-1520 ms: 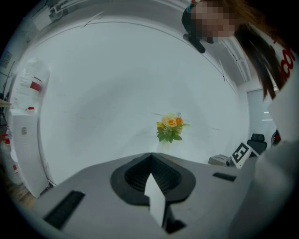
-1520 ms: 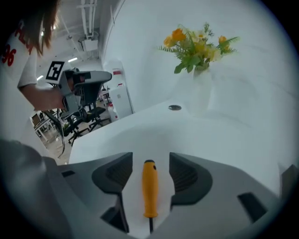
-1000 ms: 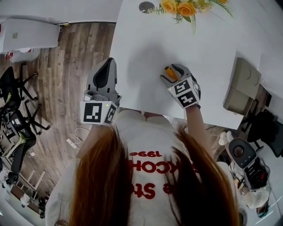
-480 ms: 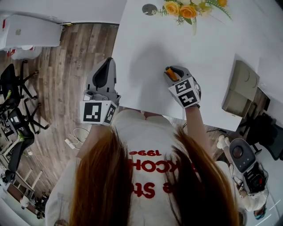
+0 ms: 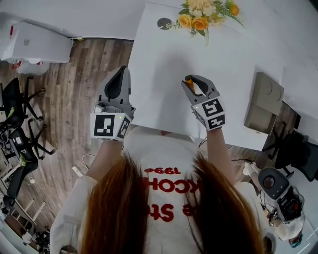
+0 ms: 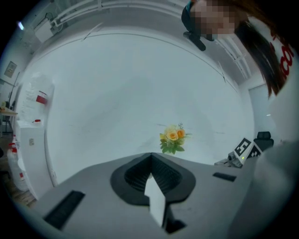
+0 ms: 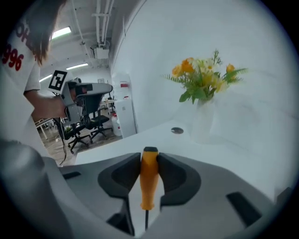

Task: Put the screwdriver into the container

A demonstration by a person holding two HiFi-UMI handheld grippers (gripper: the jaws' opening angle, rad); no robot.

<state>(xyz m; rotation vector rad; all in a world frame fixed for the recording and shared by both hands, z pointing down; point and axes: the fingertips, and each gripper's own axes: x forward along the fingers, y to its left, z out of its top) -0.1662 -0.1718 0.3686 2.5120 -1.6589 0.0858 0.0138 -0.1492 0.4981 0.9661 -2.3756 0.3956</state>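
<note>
A white table (image 5: 164,74) stands on a wood-plank floor (image 5: 84,79) and takes up the upper middle of the head view. At its far end stands a bouquet of yellow and orange flowers (image 5: 203,15), with a small dark round disc (image 5: 164,23) near it to the left. A tan container (image 5: 266,99) sits at the table's right edge. Black office chairs (image 5: 17,124) crowd the left of the room, and a white cabinet (image 5: 39,44) stands beyond them.

A wide stretch of white tabletop lies between the container and the right gripper (image 5: 198,82), which is over the near part of the table, close to its front edge. The left gripper (image 5: 118,74) hangs over the floor just beside the table's left edge, its fingers pressed together tip to tip.

The right gripper's jaws have just been closing and now pinch the orange handle of the screwdriver (image 7: 149,177). The handle lies along the pads, its dark butt end past the tips and its thin shaft pointing back toward the gripper body. The screwdriver is well apart from the container.
</note>
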